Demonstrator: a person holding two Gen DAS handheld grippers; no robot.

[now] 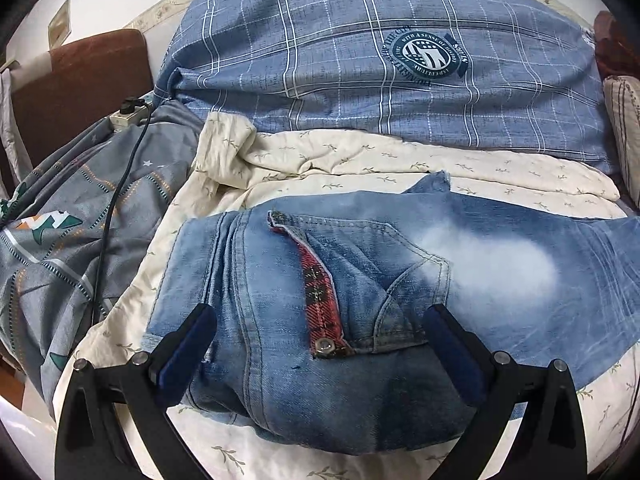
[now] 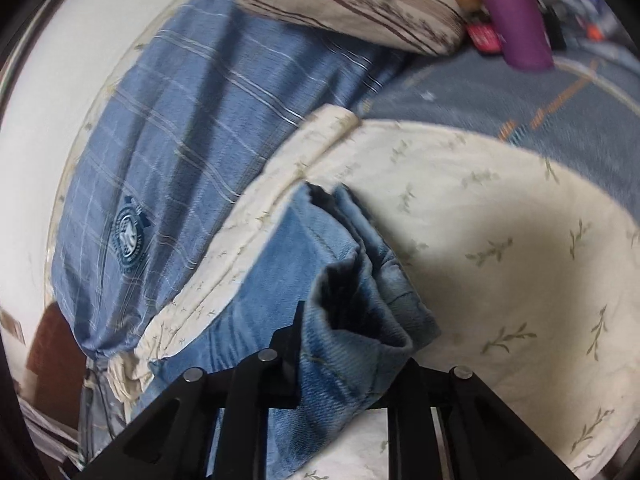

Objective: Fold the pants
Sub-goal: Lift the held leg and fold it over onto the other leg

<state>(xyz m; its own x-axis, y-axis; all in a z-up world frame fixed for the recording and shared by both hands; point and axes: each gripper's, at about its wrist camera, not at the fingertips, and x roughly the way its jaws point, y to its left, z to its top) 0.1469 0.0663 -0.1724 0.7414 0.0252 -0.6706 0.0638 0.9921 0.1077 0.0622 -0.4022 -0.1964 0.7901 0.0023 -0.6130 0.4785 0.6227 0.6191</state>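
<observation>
Blue jeans (image 1: 360, 280) lie on a cream leaf-print sheet (image 1: 360, 160), waist end toward my left gripper, with the fly open on red plaid lining (image 1: 320, 292) and a metal button. My left gripper (image 1: 320, 344) is open, its blue-padded fingers (image 1: 188, 344) straddling the waistband, pressing on or just above the denim. In the right wrist view my right gripper (image 2: 352, 360) is shut on the bunched leg-hem end of the jeans (image 2: 352, 308), held slightly above the sheet (image 2: 500, 260); the fingertips are hidden by cloth.
A blue plaid duvet (image 1: 380, 60) is piled behind the jeans. A grey patterned blanket (image 1: 60, 240), a black cable (image 1: 116, 200) and a power strip (image 1: 128, 116) lie left. A striped pillow (image 2: 352, 4) and a purple tube (image 2: 516, 12) are beyond the right gripper.
</observation>
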